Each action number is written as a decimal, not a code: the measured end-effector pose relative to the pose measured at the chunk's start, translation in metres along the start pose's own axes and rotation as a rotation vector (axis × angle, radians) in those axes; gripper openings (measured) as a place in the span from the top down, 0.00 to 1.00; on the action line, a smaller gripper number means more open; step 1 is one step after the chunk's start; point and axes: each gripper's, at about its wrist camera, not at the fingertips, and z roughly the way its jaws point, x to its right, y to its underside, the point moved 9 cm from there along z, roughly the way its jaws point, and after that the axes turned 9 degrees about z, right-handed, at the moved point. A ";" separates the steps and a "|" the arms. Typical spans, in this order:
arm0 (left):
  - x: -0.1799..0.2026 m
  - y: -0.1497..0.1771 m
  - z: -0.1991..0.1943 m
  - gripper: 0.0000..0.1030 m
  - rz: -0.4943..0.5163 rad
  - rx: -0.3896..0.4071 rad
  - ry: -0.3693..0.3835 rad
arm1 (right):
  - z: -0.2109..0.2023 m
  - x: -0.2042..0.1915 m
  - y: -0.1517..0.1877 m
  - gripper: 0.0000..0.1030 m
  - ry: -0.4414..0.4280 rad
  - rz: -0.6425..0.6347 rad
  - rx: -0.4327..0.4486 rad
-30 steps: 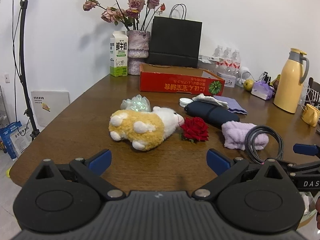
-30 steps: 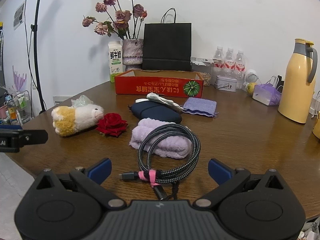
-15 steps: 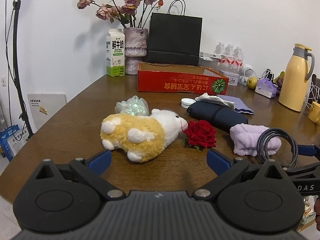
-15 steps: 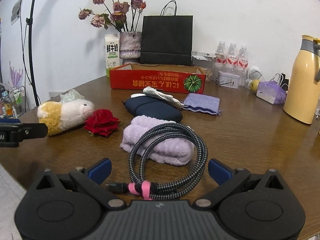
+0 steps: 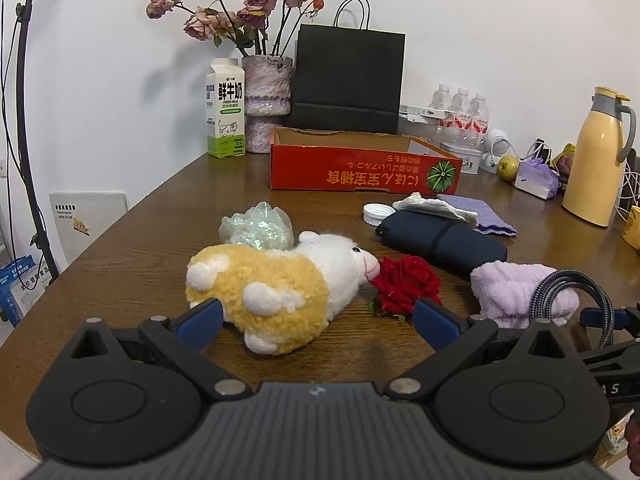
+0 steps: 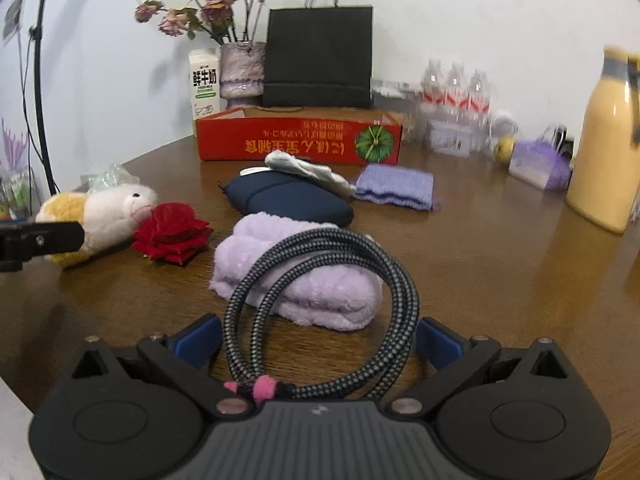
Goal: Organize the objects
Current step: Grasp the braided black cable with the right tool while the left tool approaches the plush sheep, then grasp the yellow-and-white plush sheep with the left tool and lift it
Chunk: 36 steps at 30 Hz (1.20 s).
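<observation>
Near the front edge of the brown wooden tabletop point(image 5: 120, 256), the yellow-and-white plush sheep point(image 5: 276, 284) lies left of the red fabric rose point(image 5: 406, 282), with the red cardboard box point(image 5: 360, 168) behind toward the back edge.

Left gripper point(image 5: 316, 320): jaws spread wide, blue fingertips point(image 5: 199, 317) well apart, held low and level just above the surface, gripping nothing.
Right gripper point(image 6: 318, 338): jaws spread wide, blue fingertips point(image 6: 438, 343) well apart, held low and level.
Relative position: the two grippers side by side, each one's finger visible at the edge of the other's view.
</observation>
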 end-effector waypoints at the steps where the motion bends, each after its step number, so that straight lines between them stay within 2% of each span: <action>1: -0.001 0.000 0.001 0.00 -0.001 -0.002 -0.001 | 0.001 0.000 -0.001 0.00 -0.008 0.001 -0.006; 2: -0.001 0.000 0.002 0.00 -0.001 -0.003 -0.002 | 0.001 0.001 -0.001 0.00 -0.014 0.002 -0.008; 3: -0.002 0.001 0.003 0.00 -0.001 -0.004 -0.005 | 0.000 0.001 -0.001 0.05 -0.019 0.004 -0.003; 4: -0.004 0.001 0.004 0.00 -0.001 -0.005 -0.010 | -0.002 0.000 -0.002 0.19 -0.026 0.001 0.012; 5: -0.005 0.001 0.004 0.00 0.000 -0.005 -0.016 | -0.004 -0.001 -0.003 0.24 -0.040 -0.002 0.020; 10: -0.020 0.002 0.010 0.00 0.005 -0.004 -0.040 | -0.008 0.001 -0.002 0.26 -0.062 0.021 0.040; 15: -0.036 0.000 0.018 0.00 0.055 -0.008 -0.030 | -0.015 0.003 -0.009 0.26 -0.058 0.030 0.076; 21: -0.046 -0.003 0.031 0.00 0.120 -0.014 0.046 | -0.021 0.000 -0.019 0.27 -0.044 0.024 0.112; 29: -0.052 -0.006 0.046 0.00 0.128 -0.016 0.154 | -0.023 -0.006 -0.029 0.27 -0.015 0.016 0.135; 36: -0.055 -0.008 0.058 0.00 0.095 -0.047 0.231 | -0.020 -0.014 -0.033 0.27 -0.006 0.004 0.135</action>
